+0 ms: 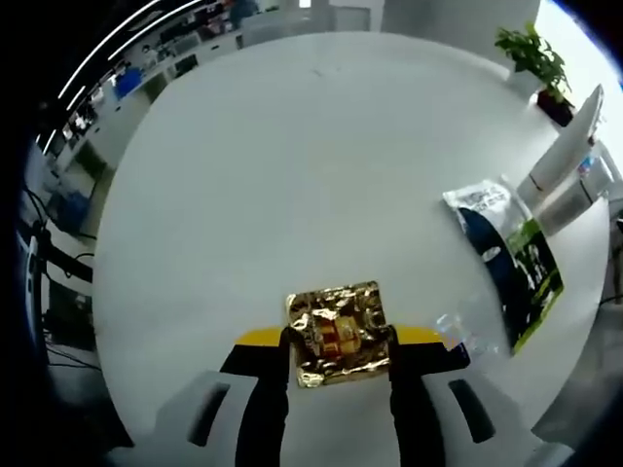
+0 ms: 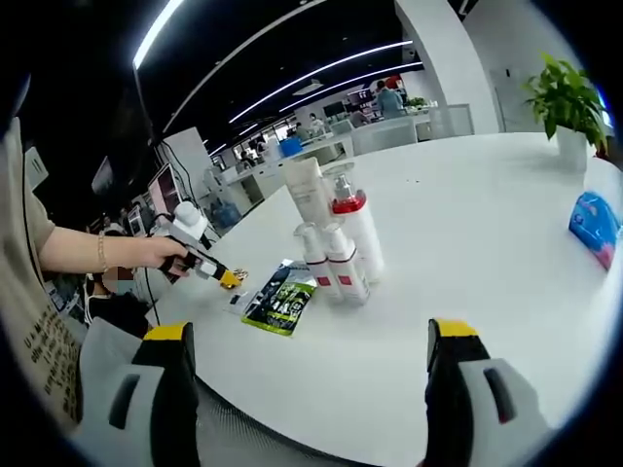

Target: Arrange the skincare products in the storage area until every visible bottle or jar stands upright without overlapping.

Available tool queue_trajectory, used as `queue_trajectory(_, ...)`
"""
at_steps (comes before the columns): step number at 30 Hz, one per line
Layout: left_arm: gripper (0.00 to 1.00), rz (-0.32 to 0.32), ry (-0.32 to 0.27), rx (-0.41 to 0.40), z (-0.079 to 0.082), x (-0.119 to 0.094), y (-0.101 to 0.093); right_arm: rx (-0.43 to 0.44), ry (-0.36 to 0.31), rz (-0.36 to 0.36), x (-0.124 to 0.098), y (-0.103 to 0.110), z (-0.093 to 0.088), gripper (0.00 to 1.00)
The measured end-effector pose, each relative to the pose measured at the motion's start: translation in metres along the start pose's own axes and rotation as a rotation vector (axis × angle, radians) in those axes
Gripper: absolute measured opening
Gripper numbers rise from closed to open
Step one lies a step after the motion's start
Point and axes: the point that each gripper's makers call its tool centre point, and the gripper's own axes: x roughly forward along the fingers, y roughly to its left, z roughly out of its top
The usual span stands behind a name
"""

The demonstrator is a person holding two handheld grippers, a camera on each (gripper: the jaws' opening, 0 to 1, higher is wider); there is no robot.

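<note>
Gold foil catches the light in the left gripper view, where the left tongs (image 1: pixel 338 362) are closed on a crinkled gold sachet (image 1: pixel 340 332), one yellow-tipped jaw pressing each side of it, held low over the white counter (image 1: pixel 292 175). The right gripper view shows those same tongs (image 2: pixel 226 277) from afar, reaching in level over the counter's edge from a person's hand (image 2: pixel 164 252), forearm bare and a thin bracelet at the wrist. The right tongs (image 2: pixel 313 355) stand wide apart and hold nothing, hovering over the near edge of the counter. Just beyond them the skincare bottles (image 2: pixel 334 243) stand upright in a tight cluster: a tall white tube at the back, a pump bottle with a red collar beside it, and two small white bottles with red bands in front, touching side by side. A green-and-black sachet (image 2: pixel 280 298) lies flat near the cluster, between it and the left tongs. Past the cluster, at the counter's far edge, sit a potted plant (image 2: pixel 568 105) and a blue packet (image 2: pixel 594 224).
</note>
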Motion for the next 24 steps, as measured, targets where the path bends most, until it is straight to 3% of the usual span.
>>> queue_trajectory(16,0.36,-0.015,-0.004,0.056,0.0,0.0,-0.002,-0.004,-0.005,-0.005,-0.001,0.0,0.001,0.99)
queue_trajectory(24,0.35,-0.044,0.0,0.2,0.012,-0.007,-0.004,-0.003,-0.008,-0.007,-0.001,-0.001,0.001,1.0)
